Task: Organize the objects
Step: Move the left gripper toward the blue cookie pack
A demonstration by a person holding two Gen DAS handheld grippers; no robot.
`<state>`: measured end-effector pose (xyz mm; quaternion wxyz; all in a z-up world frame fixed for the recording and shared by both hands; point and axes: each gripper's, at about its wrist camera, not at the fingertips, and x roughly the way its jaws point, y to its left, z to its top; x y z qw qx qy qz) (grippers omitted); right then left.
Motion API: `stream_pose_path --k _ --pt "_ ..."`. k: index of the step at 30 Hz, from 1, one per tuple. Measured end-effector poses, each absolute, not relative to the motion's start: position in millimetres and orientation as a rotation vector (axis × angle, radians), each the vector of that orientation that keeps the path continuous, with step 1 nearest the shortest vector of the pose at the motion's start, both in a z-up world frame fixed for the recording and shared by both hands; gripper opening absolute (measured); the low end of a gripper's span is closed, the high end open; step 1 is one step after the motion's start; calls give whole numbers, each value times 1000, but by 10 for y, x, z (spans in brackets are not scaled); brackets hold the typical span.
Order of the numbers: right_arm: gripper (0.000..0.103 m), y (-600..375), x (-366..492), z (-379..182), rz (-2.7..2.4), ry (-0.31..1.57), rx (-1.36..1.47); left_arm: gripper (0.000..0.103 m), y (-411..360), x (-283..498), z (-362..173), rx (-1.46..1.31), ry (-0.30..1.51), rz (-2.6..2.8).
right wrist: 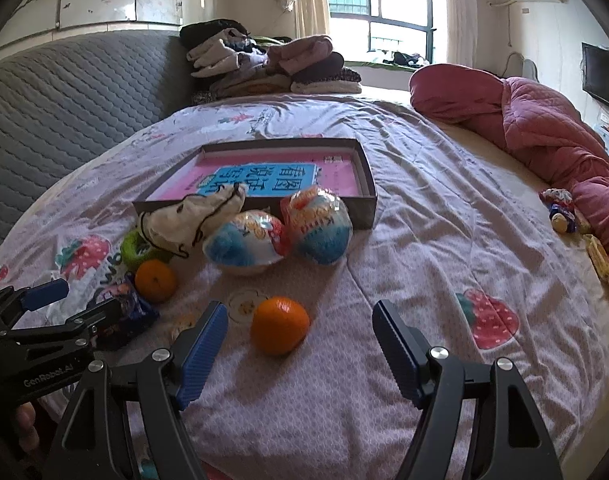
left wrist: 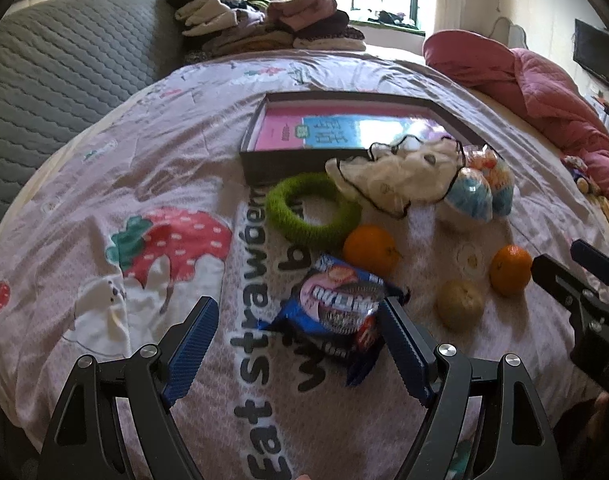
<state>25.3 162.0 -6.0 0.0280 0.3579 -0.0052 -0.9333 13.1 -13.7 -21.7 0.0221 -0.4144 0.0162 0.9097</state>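
On the bed lie a blue snack packet (left wrist: 336,312), two oranges (left wrist: 370,250) (left wrist: 510,269), a yellow-brown fruit (left wrist: 460,304), a green ring (left wrist: 312,212), a cream cloth pouch (left wrist: 400,176) and two wrapped bowls (left wrist: 480,192). Behind them is a dark open box (left wrist: 260,168) holding a pink and blue book. My left gripper (left wrist: 298,322) is open, its right finger touching the packet. My right gripper (right wrist: 300,328) is open, with an orange (right wrist: 279,326) lying between its fingers. The box (right wrist: 366,200), bowls (right wrist: 282,236) and pouch (right wrist: 192,220) lie beyond.
A pile of folded clothes (right wrist: 272,64) sits at the bed's far end against the grey quilted headboard (right wrist: 64,100). A pink quilt (right wrist: 536,128) lies along the right edge, with small wrapped items (right wrist: 562,210) beside it. The left gripper's body (right wrist: 36,336) is at the lower left.
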Motion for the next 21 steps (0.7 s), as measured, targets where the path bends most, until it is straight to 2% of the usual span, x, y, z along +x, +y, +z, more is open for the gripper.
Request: stream_pose_path --k 12,21 --pt "74 1631 346 -161 -2838 2 1108 83 -263 286 -265 -1229 0 2763" --pt "74 1597 359 -199 -2806 33 1102 83 -198 300 -318 -1208 27 2710"
